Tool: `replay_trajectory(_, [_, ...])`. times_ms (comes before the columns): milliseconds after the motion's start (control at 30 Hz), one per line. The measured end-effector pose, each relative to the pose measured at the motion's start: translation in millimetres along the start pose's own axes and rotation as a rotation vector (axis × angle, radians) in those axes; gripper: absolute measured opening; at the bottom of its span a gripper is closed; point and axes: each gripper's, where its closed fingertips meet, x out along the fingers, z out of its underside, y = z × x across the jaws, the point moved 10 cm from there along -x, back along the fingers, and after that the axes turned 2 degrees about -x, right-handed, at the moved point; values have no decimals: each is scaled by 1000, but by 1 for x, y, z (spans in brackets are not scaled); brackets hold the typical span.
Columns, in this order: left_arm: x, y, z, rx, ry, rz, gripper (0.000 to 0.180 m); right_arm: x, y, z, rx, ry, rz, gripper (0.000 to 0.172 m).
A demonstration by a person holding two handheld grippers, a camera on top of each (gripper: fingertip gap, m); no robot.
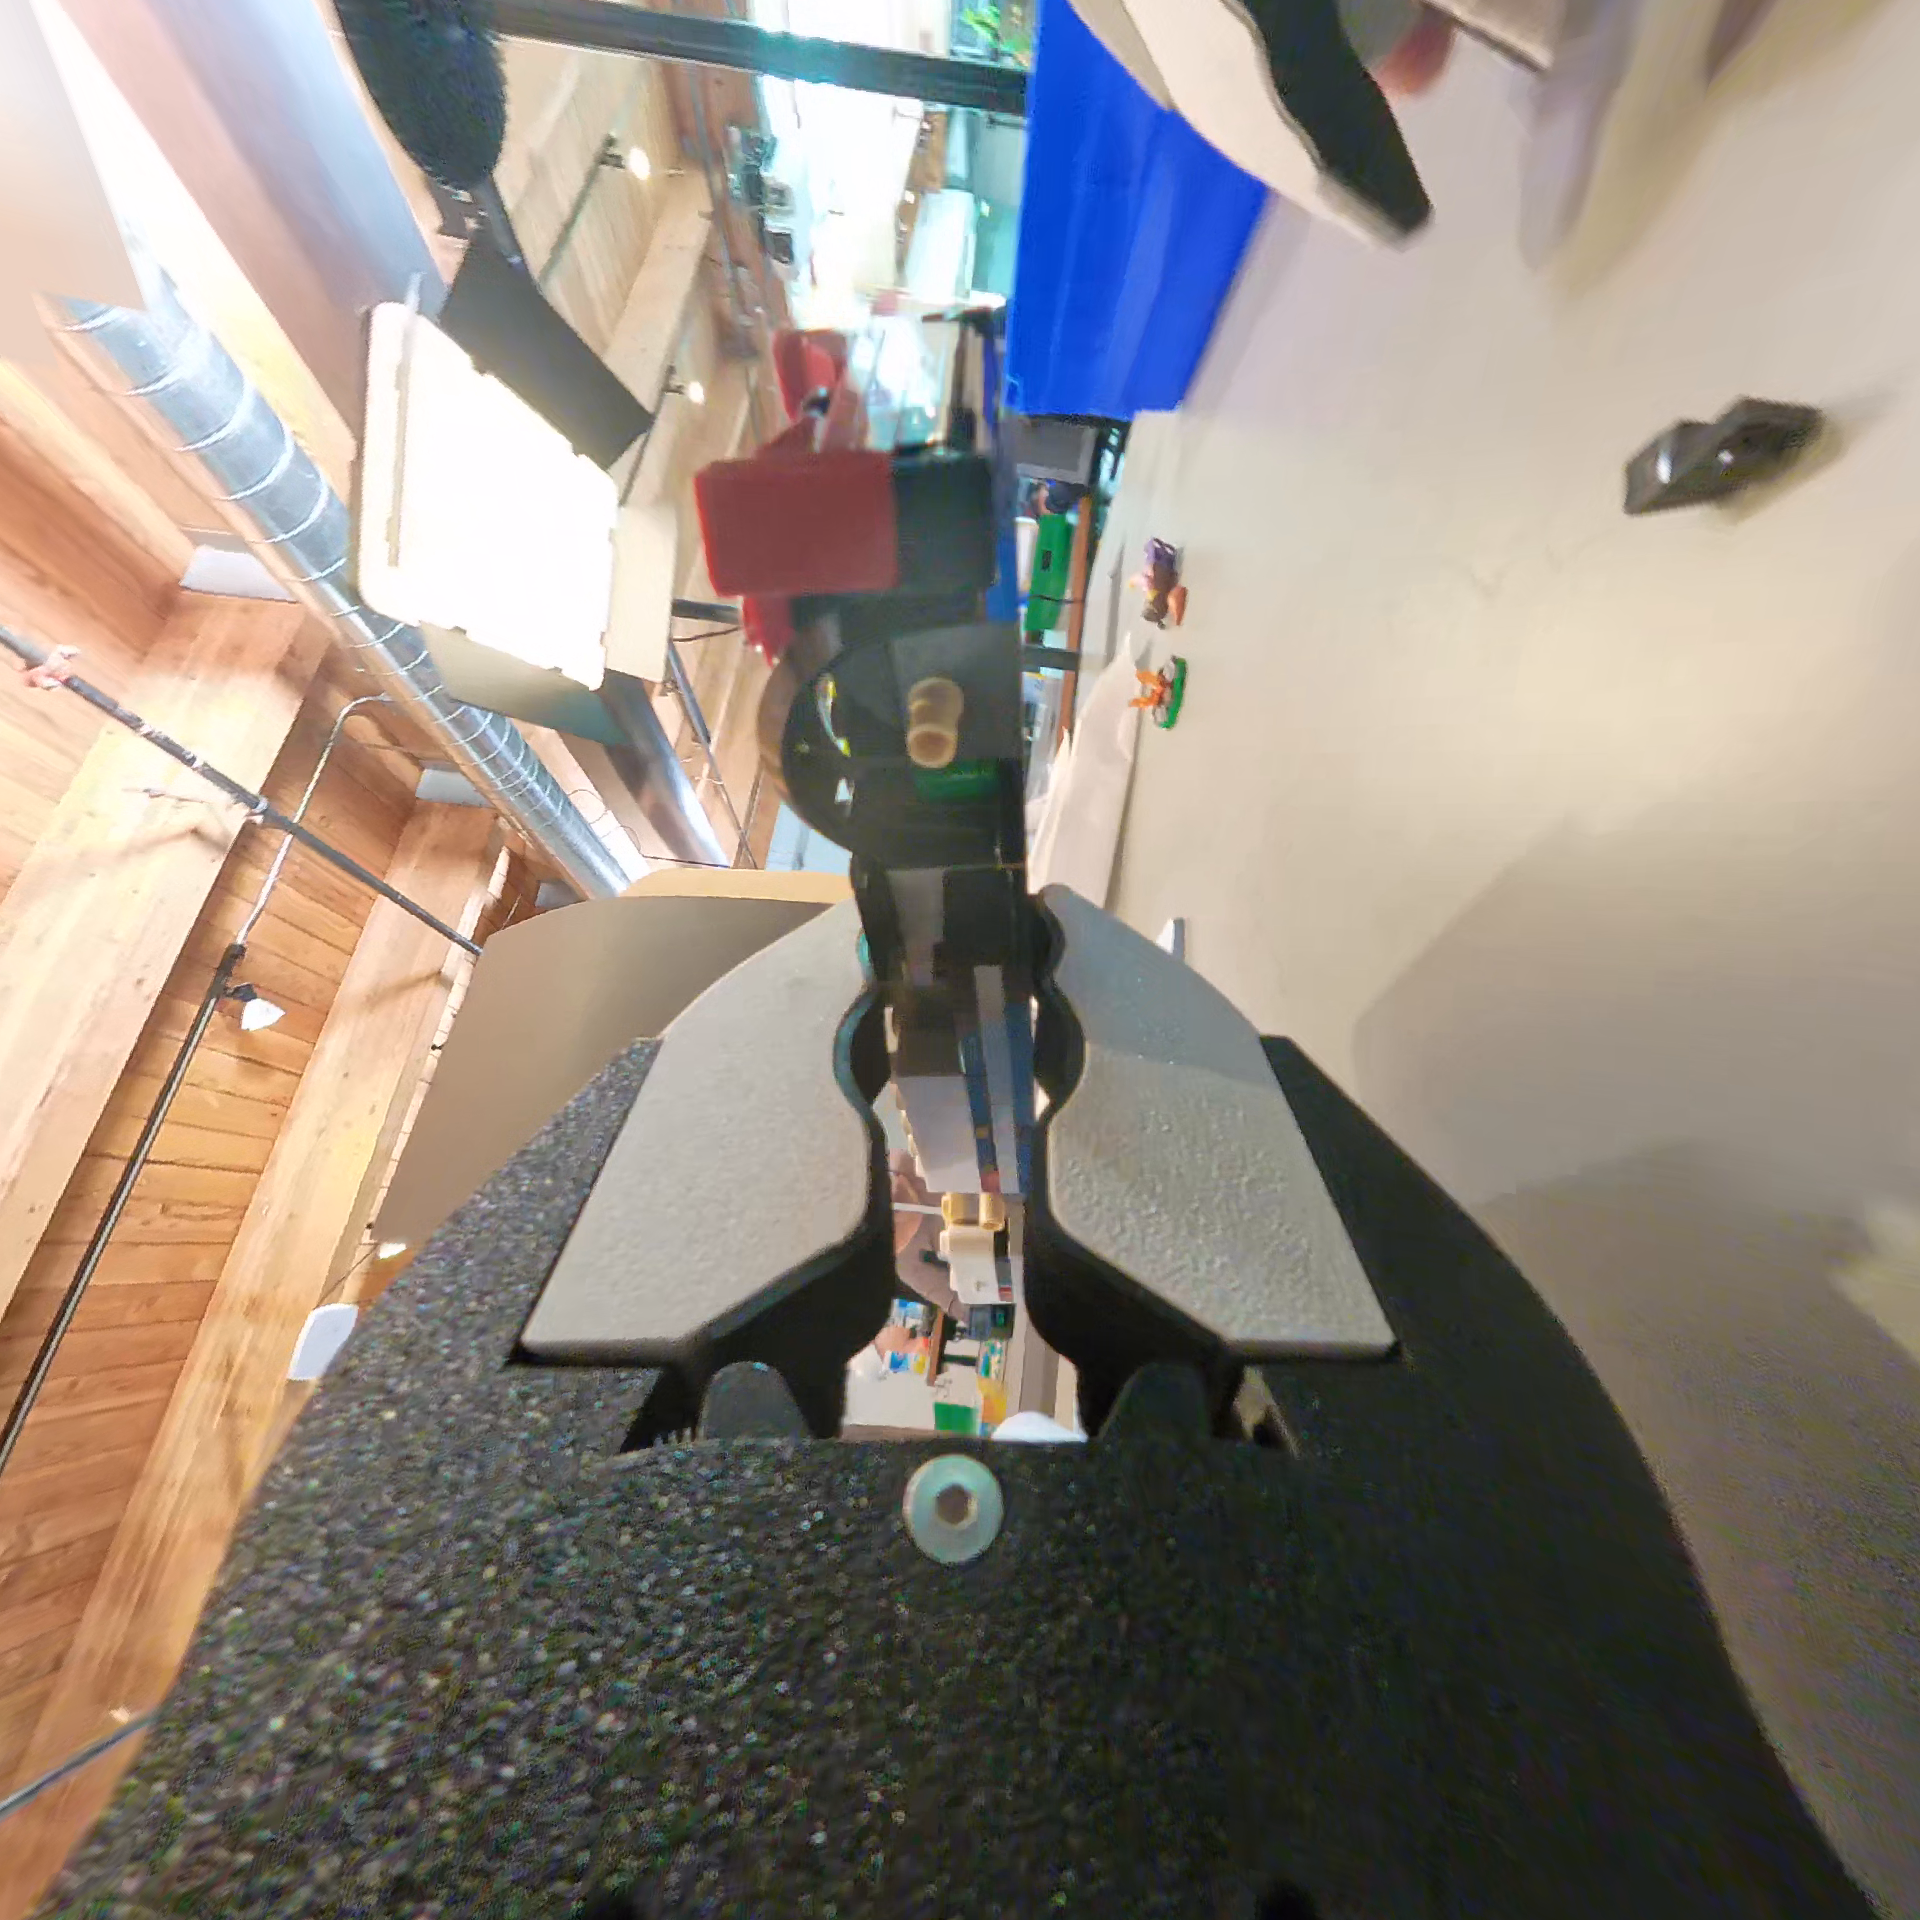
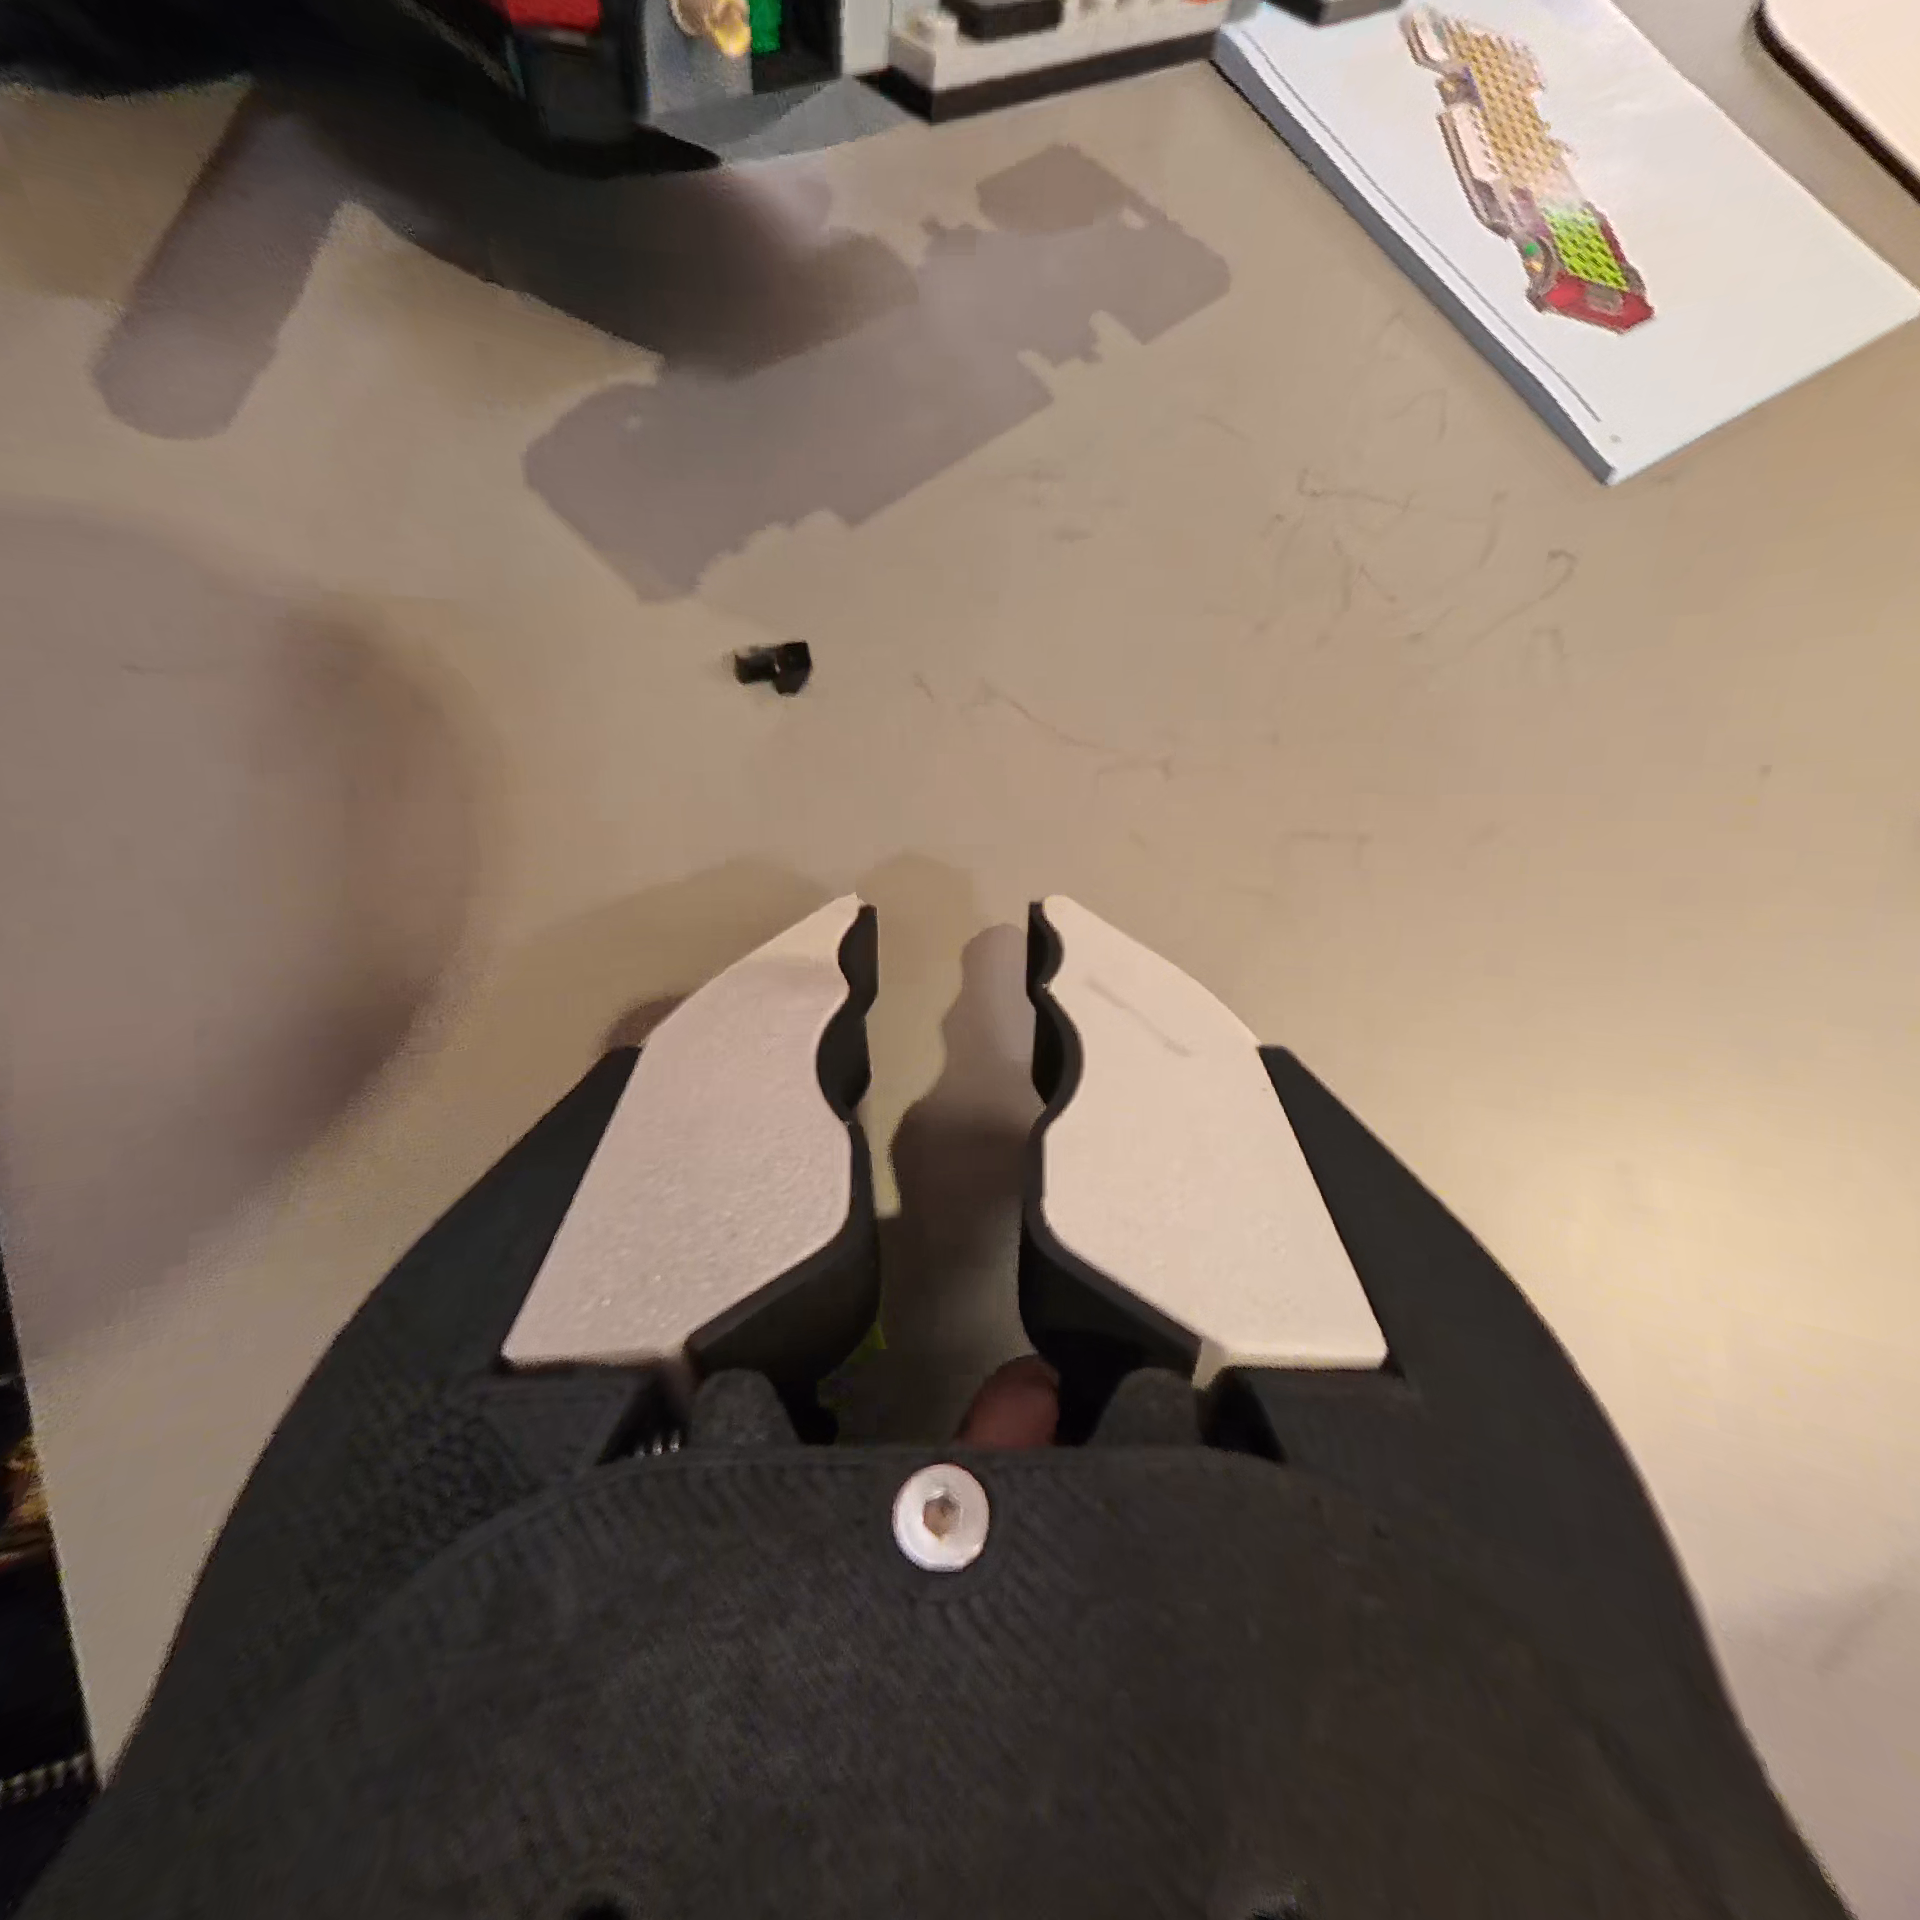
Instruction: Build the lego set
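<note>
My left gripper (image 1: 951,935) is shut on a long brick-built model (image 1: 920,727) of black and grey parts with a red block (image 1: 800,520) at its far end. It holds the model up off the table. The model's end also shows at the top of the right wrist view (image 2: 727,73), casting a shadow on the table. My right gripper (image 2: 951,914) is open and empty, a little above the beige table (image 2: 1351,831). A small black piece (image 2: 774,665) lies on the table ahead of it, slightly left. This piece also shows in the left wrist view (image 1: 1720,468).
An open instruction booklet (image 2: 1558,229) lies at the far right of the table. Two small brick figures (image 1: 1162,582) stand on the table near a blue bin (image 1: 1112,239). The right gripper shows blurred at the top of the left wrist view (image 1: 1340,114). The gap from one gripper's tips to the other's is roughly 15 cm. The small black piece (image 2: 774,665) lies around 6 cm away from my right fingertips. Seen from the left wrist view (image 1: 1710,435) as well.
</note>
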Motion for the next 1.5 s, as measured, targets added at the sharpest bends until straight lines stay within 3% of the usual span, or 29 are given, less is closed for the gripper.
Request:
replay_trajectory(267, [3,11,-1,129,-41,100,24,-35,-2,28,90,-90,13,30])
replay_trajectory(433, [3,16,-5,184,-29,132,24,-35,-14,40,57,-148,-43,37])
replay_trajectory(800, [5,23,-10,258,-30,178,24,-22,-17,25,-8,-180,-30,41])
replay_trajectory(1267, [8,24,-6,232,-99,219,24,-22,-32,20,258,-230,18,56])
replay_trajectory(1500, [7,23,-9,216,-80,209,24,-14,-33,14,169,-233,36,49])
